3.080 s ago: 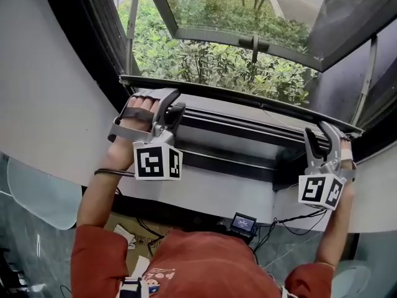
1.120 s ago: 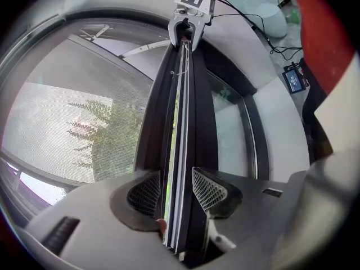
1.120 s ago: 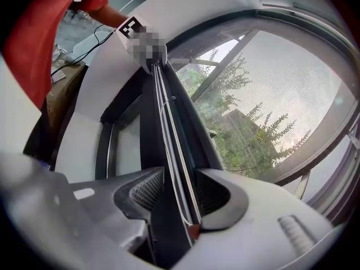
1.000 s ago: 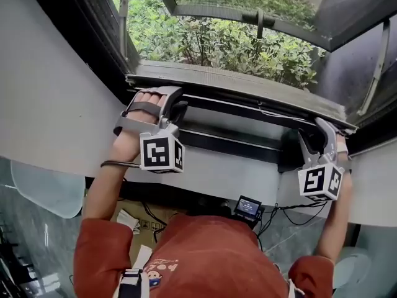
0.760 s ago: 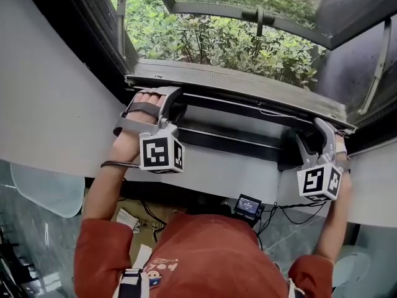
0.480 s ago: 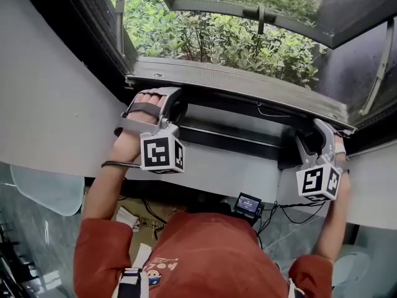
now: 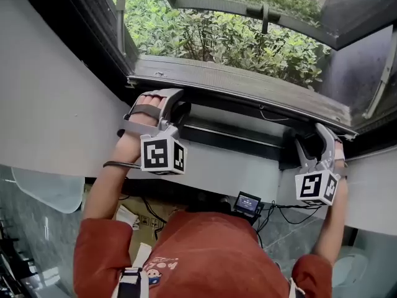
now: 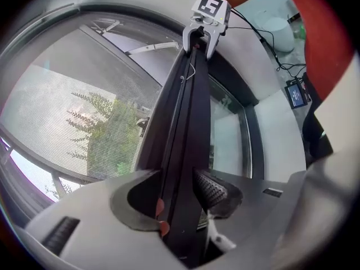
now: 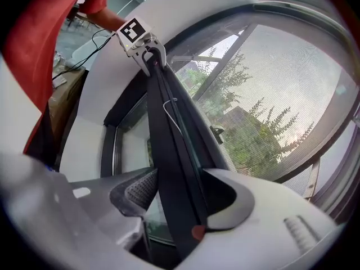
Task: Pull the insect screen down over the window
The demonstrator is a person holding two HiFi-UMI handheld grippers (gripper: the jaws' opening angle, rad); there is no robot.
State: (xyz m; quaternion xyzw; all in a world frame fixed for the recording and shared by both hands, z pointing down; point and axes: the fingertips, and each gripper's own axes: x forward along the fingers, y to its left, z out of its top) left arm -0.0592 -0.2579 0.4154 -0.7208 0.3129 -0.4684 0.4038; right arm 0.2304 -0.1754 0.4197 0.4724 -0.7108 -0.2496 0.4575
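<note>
Over the window (image 7: 93,23) hangs a grey-meshed insect screen (image 9: 270,94).

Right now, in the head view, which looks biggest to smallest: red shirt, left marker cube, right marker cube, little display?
Biggest: red shirt
Next: left marker cube and right marker cube, about alike
Smallest: little display

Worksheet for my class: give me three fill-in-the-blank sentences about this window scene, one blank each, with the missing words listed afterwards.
1. The left gripper has its jaws closed on the long dark ____ of the insect screen.
2. The leafy plants beyond the screen are ____ in colour.
3. The person's shirt is ____.

Missing words: bar; green; red.
</note>
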